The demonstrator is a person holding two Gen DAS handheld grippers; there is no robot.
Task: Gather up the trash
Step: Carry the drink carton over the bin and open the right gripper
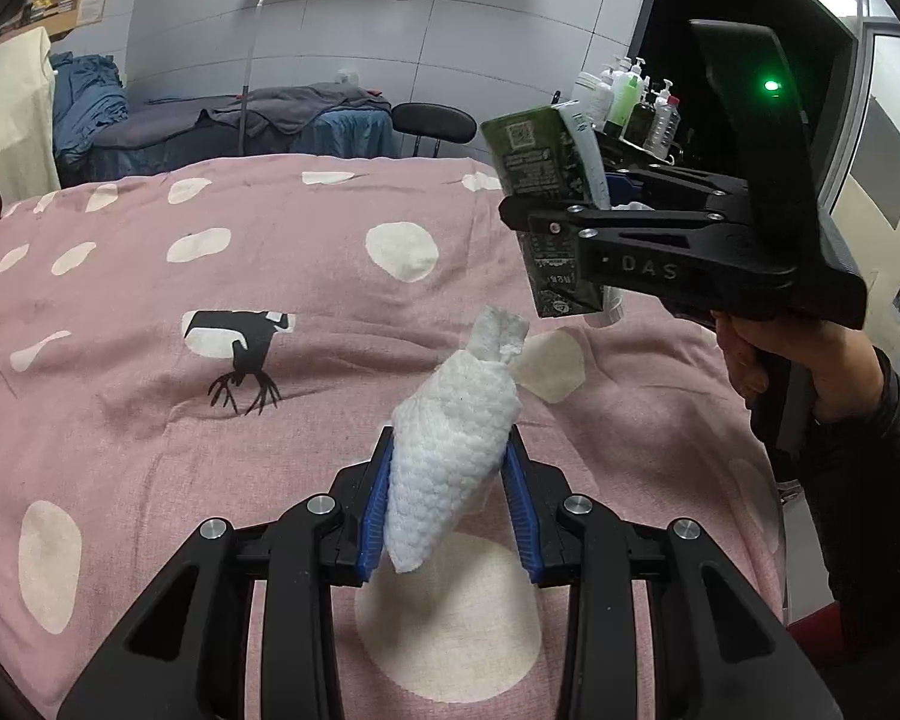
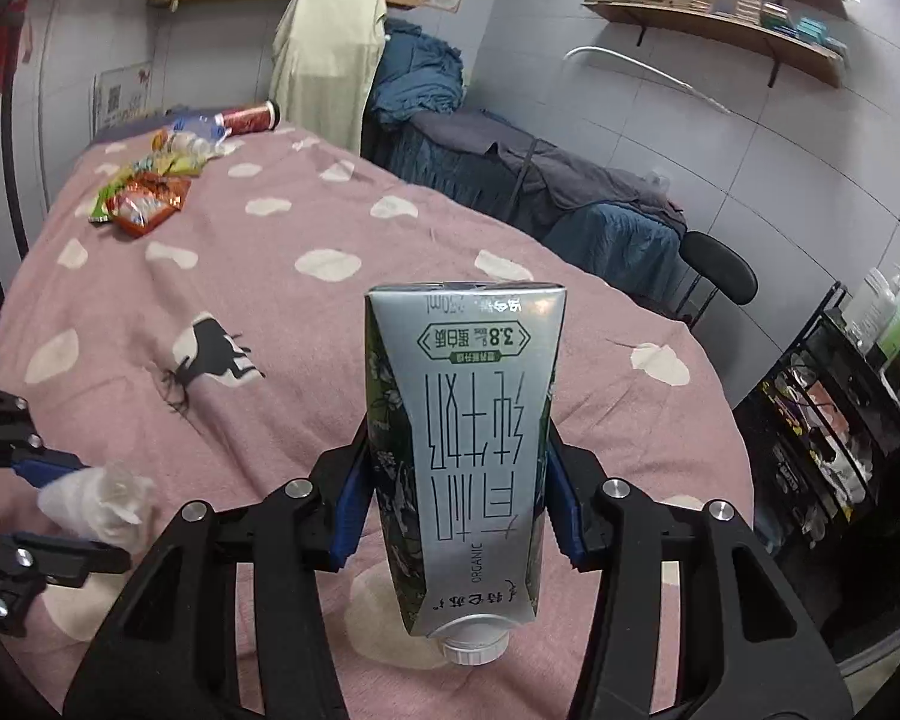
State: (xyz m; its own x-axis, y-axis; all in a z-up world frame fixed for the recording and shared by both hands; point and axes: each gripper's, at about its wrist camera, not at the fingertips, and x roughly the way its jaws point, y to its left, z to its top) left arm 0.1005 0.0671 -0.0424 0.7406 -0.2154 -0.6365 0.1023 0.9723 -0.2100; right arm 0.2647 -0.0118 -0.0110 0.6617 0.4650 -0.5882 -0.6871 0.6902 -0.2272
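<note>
Left claw (image 1: pixel 450 504) pinching tissue wad (image 1: pixel 450 456); right claw (image 2: pixel 459 498) pinching milk carton (image 2: pixel 462 450); snack wrappers (image 2: pixel 144 198) right view only.

The left tongs (image 1: pixel 450 498), at six o'clock, pinch a white crumpled tissue (image 1: pixel 450 438) above the pink spotted bedspread (image 1: pixel 210 300), while at two o'clock the right tongs (image 1: pixel 561 228) grip a green milk carton (image 1: pixel 531 162).

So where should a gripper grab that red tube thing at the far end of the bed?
The red can lies on its side by the far edge of the pink bedspread, past the snack wrappers. Probably best to come from above and pinch across its round middle, fingers either side, since the long body lies flat. Both grippers are full now: tissue and milk carton.
</note>
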